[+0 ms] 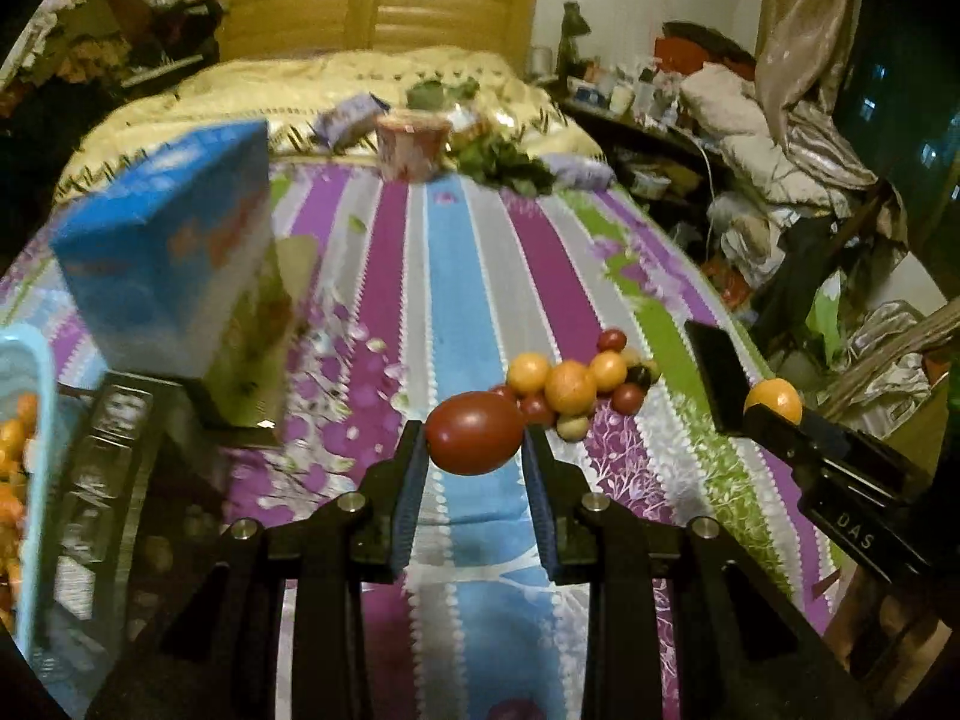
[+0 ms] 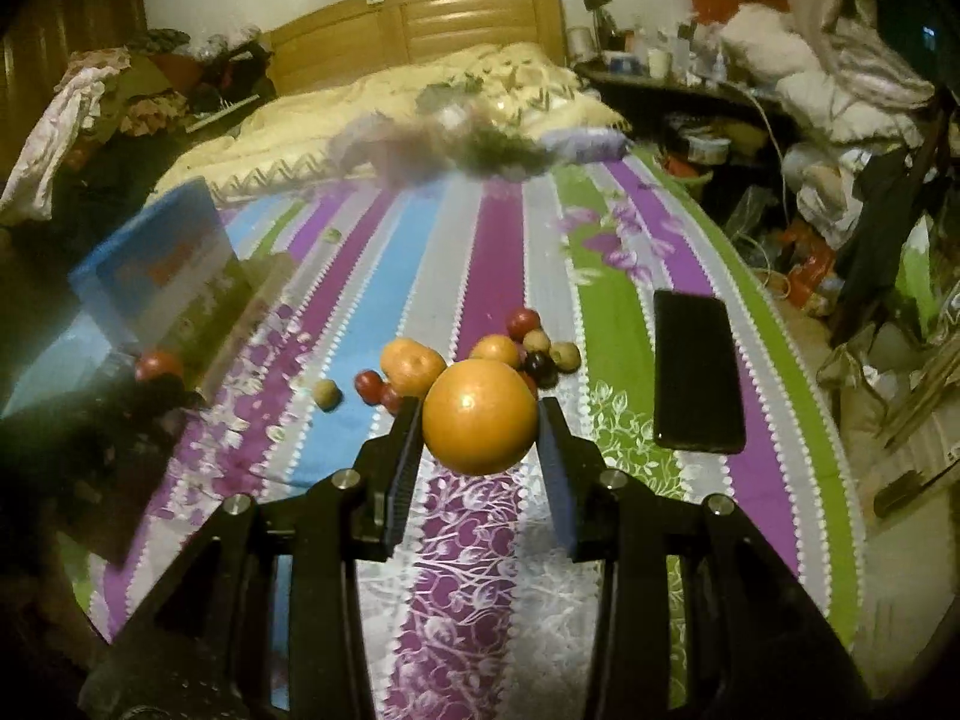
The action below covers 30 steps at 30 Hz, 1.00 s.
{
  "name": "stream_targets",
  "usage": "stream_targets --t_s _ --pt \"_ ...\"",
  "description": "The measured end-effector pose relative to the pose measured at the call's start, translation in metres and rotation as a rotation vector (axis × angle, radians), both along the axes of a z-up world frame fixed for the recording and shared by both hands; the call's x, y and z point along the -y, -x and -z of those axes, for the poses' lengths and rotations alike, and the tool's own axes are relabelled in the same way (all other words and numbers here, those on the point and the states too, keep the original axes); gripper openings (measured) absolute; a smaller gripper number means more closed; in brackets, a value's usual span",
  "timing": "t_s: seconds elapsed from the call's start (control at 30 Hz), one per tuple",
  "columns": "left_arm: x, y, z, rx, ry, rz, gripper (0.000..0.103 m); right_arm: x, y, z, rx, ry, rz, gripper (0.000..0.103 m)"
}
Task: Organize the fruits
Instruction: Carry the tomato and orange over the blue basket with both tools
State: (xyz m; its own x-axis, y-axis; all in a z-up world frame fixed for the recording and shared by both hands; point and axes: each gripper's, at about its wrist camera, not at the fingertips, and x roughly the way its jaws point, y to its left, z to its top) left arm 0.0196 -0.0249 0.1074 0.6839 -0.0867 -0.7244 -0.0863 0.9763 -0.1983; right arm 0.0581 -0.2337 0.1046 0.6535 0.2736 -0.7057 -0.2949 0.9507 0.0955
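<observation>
My left gripper [image 1: 475, 450] is shut on a red tomato [image 1: 475, 433] and holds it above the striped bed sheet. My right gripper [image 2: 480, 420] is shut on an orange [image 2: 480, 417], also held above the sheet; it shows at the right in the left wrist view [image 1: 773, 399]. A pile of oranges, small red fruits and brownish fruits [image 1: 570, 387] lies on the sheet ahead of both grippers [image 2: 480, 360]. A light blue basket [image 1: 30, 450] with orange fruits sits at the far left.
A blue box [image 1: 174, 246] stands on the sheet at left. A black phone [image 2: 696, 378] lies right of the pile. A red-and-white cup [image 1: 414, 144], leafy greens [image 1: 504, 165] and packets sit farther up the bed. Clutter lines the bed's right side.
</observation>
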Motion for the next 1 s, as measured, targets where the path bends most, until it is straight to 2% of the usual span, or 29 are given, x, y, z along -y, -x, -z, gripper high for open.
stream_targets --t_s 0.23,0.47,1.0 --pt "-0.027 0.030 -0.044 0.070 -0.014 -0.061 0.032 -0.026 0.018 -0.034 0.064 -0.005 -0.050 0.038" --pt "-0.067 0.059 -0.068 0.108 -0.021 -0.145 0.032 -0.067 0.033 -0.053 0.091 -0.018 -0.121 0.038" --pt "-0.198 0.144 -0.084 0.128 -0.007 -0.403 0.032 -0.202 0.071 -0.087 0.120 -0.041 -0.400 0.039"
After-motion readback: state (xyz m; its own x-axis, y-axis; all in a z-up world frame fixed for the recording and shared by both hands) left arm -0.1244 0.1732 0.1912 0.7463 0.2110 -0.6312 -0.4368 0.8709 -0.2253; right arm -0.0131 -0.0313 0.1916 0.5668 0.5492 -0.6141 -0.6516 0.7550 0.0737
